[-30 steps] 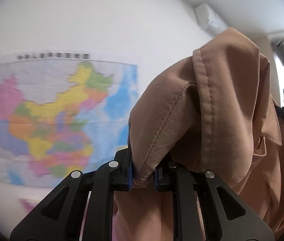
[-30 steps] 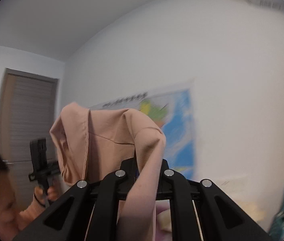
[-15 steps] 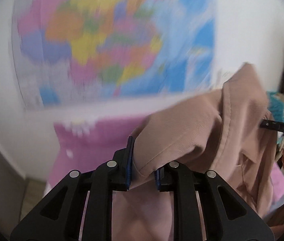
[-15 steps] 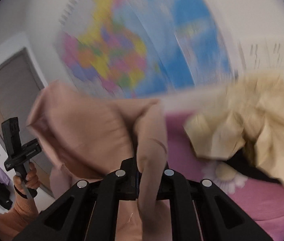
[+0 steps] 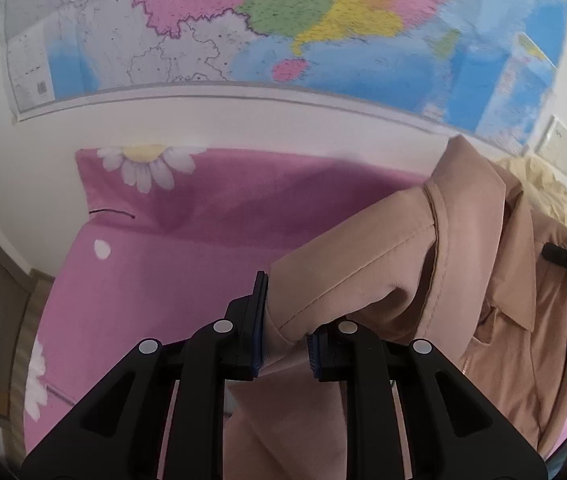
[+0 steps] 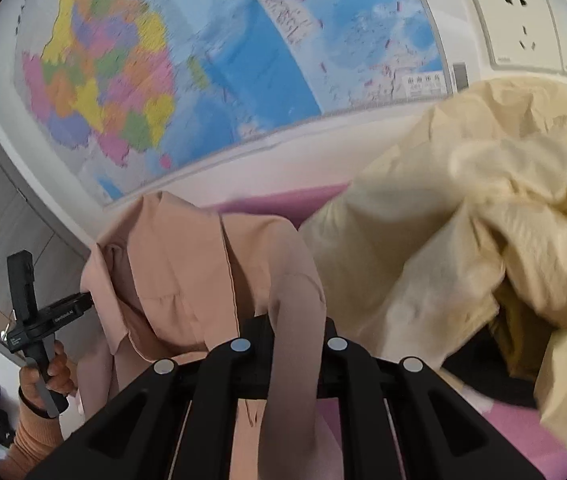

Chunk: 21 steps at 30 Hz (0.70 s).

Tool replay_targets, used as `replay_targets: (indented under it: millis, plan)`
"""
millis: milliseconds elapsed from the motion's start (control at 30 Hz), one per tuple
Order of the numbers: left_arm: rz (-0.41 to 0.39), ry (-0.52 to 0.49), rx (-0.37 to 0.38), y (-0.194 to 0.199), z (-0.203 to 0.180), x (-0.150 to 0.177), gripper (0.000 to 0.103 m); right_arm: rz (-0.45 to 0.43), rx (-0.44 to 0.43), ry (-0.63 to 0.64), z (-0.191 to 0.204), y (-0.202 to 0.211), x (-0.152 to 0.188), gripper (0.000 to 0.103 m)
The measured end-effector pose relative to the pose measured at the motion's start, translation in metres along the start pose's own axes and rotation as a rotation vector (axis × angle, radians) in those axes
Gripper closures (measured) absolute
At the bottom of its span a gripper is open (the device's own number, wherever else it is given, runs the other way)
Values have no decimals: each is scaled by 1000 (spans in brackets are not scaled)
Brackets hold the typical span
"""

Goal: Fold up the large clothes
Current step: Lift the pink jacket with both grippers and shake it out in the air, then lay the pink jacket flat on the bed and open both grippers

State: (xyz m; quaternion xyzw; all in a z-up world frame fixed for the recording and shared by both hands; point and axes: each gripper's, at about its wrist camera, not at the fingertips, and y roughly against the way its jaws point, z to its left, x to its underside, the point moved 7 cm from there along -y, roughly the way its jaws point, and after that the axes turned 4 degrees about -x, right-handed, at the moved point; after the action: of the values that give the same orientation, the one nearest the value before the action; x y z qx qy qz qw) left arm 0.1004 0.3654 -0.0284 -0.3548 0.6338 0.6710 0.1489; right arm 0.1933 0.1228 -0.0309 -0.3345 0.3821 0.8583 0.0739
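Both grippers, left (image 5: 283,344) and right (image 6: 291,344), fingers clamped on the jacket (image 5: 423,272), have swung it down from overhead toward the bed (image 5: 155,272). Cream pile (image 6: 463,220) sits far right. Next: spread flat.

I am looking down the right gripper (image 6: 294,334) and its pads are lying hidden under a strip of the pink garment (image 6: 187,280), so I am not seeing the grip itself. The garment's lower part is running off the bottom edge in both views. The wall map (image 5: 283,20) is smearing with blur on its right half, and its top is getting cut off; its small print is staying unreadable. The cream clothes pile (image 6: 463,220) is covering something dark beneath it that I cannot identify. In the left view the other gripper is showing only as a black sliver at the right edge.
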Motion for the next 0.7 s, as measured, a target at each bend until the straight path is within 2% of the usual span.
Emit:
replay_targets:
  millis: [133, 233, 300, 333, 400, 433, 467, 500, 533, 567, 633, 700]
  plan:
    - [-10, 4, -15, -14, 1, -25, 85, -31, 28, -14, -15, -13, -26, 95]
    - [16, -8, -38, -44, -2, -31, 84, -8, 45, -40, -30, -31, -29, 95]
    - [66, -5, -44, -68, -3, -26, 78, 28, 74, -47, -40, -46, -26, 94]
    - [101, -13, -76, -85, -2, -20, 74, 51, 89, -50, -45, -53, -22, 94]
    - [119, -26, -132, -101, 2, -14, 57, 50, 118, -47, -50, -53, -18, 88]
    - [117, -22, -140, -104, 5, -11, 45, 53, 115, -38, -49, -51, -18, 80]
    - [109, -11, -138, -104, 8, -10, 40, 51, 113, -29, -46, -48, -19, 67]
    - [96, -4, -112, -100, 10, -9, 40, 43, 114, -15, -44, -42, -20, 59]
    - [89, 0, -87, -95, 11, -8, 37, 32, 114, 0, -40, -30, -20, 40]
    - [71, 6, -68, -86, 13, -8, 33, 22, 115, 11, -36, -25, -23, 28]
    - [6, 4, -62, -64, 19, -12, 24, -19, 135, 54, -30, 4, -20, 18]
    - [-62, -8, -40, -36, 21, -14, 22, -35, 139, 87, -26, 28, -10, 18]
